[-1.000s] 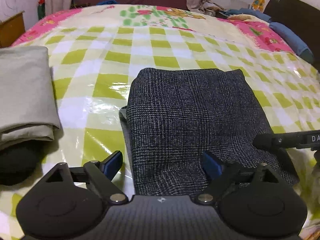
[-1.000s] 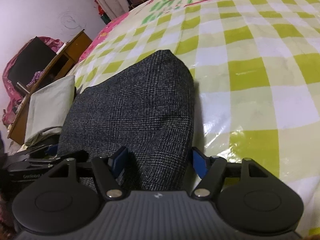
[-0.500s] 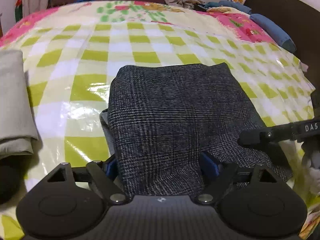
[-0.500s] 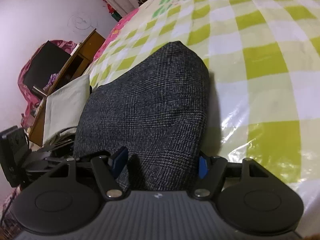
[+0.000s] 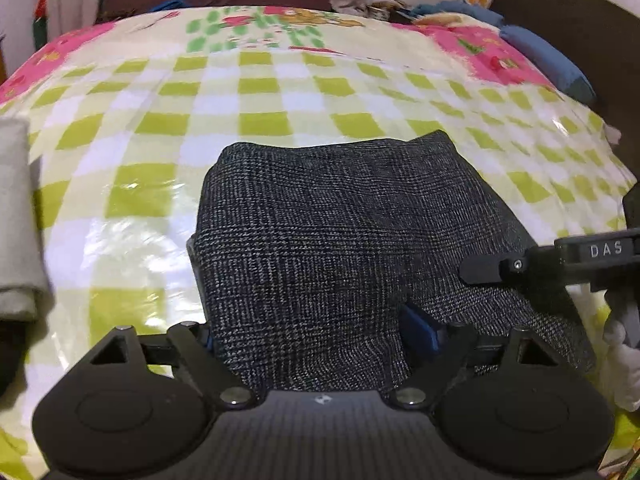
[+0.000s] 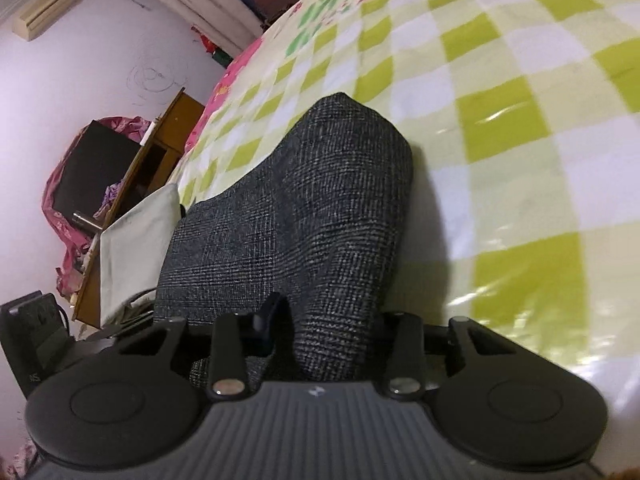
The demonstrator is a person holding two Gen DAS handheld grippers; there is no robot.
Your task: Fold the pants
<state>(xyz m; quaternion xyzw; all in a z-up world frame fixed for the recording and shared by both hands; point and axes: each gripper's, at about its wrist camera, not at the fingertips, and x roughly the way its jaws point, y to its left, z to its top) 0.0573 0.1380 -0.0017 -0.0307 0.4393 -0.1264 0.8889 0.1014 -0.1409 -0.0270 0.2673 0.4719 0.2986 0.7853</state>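
Observation:
Dark grey checked pants (image 5: 328, 232) lie folded into a thick rectangle on the green-and-white checked bed cover (image 5: 260, 92). My left gripper (image 5: 314, 332) straddles their near edge with jaws wide and closing; the cloth fills the gap, the blue right pad (image 5: 420, 324) dents it, and the left pad is hidden behind the edge. My right gripper (image 6: 326, 324) is at the right end of the pants (image 6: 304, 208), jaws closing, with a bunched ridge of cloth squeezed between them. One of its fingers (image 5: 484, 270) reaches in over the cloth from the right in the left wrist view.
A folded beige garment (image 5: 16, 216) lies left of the pants, also seen as a beige garment (image 6: 136, 240) beyond them. A blue pillow (image 5: 552, 64) and dark headboard (image 5: 580, 32) stand at the far right. A wooden cabinet (image 6: 160, 148) stands beside the bed.
Both grippers have slid forward over the pants' edges. The right jaws have narrowed and pinched up the cloth. The left gripper has shifted right, leaving the beige garment at the view's edge.

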